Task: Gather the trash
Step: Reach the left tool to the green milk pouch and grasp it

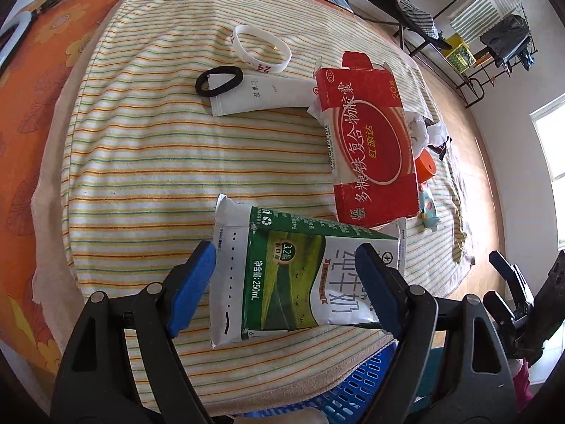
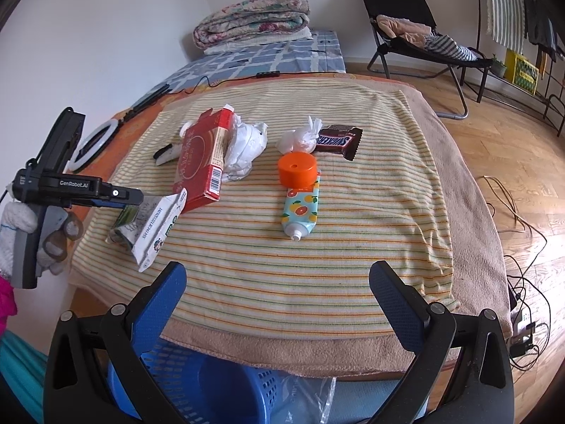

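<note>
A flattened green and white milk carton [image 1: 293, 279] lies on the striped towel between the open fingers of my left gripper [image 1: 286, 275]; whether the pads touch it I cannot tell. It also shows in the right wrist view [image 2: 148, 226]. Behind it lies a red medicine box [image 1: 367, 141] [image 2: 201, 162]. My right gripper [image 2: 279, 296] is open and empty above the table's near edge. Beyond it lie an orange-capped tube [image 2: 300, 198], crumpled tissues [image 2: 247, 148], a small white wad [image 2: 300, 137] and a Snickers wrapper [image 2: 339, 139].
A blue plastic basket [image 2: 212, 385] stands below the table's near edge. A white wristband [image 1: 261, 47], a black hair tie [image 1: 219, 81] and a white wipe packet [image 1: 261, 95] lie farther back. A folding chair [image 2: 416, 28] and cables [image 2: 522, 282] are on the wooden floor at right.
</note>
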The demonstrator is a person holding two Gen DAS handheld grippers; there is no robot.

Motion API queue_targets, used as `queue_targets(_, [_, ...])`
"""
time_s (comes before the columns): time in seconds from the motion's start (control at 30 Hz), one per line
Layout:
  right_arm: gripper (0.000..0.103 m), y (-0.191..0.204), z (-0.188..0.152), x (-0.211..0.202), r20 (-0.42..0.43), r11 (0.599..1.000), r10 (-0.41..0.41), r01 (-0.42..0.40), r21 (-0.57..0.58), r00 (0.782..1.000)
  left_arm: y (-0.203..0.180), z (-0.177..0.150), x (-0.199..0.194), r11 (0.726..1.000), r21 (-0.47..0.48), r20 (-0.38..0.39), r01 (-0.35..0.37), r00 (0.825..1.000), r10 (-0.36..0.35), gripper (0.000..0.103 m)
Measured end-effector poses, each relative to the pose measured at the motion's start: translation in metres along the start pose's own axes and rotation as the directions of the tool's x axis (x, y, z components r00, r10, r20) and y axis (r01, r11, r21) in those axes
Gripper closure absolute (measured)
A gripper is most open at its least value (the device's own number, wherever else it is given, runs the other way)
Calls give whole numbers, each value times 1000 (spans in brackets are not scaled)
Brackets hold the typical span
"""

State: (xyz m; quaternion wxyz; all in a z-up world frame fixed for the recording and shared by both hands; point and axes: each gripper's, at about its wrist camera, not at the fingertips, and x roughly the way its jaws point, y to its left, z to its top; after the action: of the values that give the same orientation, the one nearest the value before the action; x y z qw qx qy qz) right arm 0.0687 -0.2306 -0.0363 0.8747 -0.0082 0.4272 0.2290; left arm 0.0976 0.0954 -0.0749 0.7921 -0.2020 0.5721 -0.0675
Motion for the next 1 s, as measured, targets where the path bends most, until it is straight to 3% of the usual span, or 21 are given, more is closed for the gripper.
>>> queue_targets(0.27, [0,2,0,2,-2,1000,-2,2,-8,1000,-6,-40,-34,1000,-6,12,-12,1000,12,19])
queue_targets(0.43, [0,2,2,0,4,1000,5,-5,-3,1000,-27,-70,-29,1000,-10,-30,15,999,-15,19])
queue_targets(0.53, [0,3,2,-1,5,1000,5,-5,-9,1000,-26,-68,-12,997,-63,-78,38,996,-43,19])
queue_targets(0.77, [0,0,1,-4,12,1000,-2,2,-3,1000,-13,-37,0,987,-148,-66,57,996,-68,19])
queue_targets(1.0, [0,-5,2,-1,5,1000,-1,1,5,1000,-29,-2,16,993,-93,-7,-79,997,78,19])
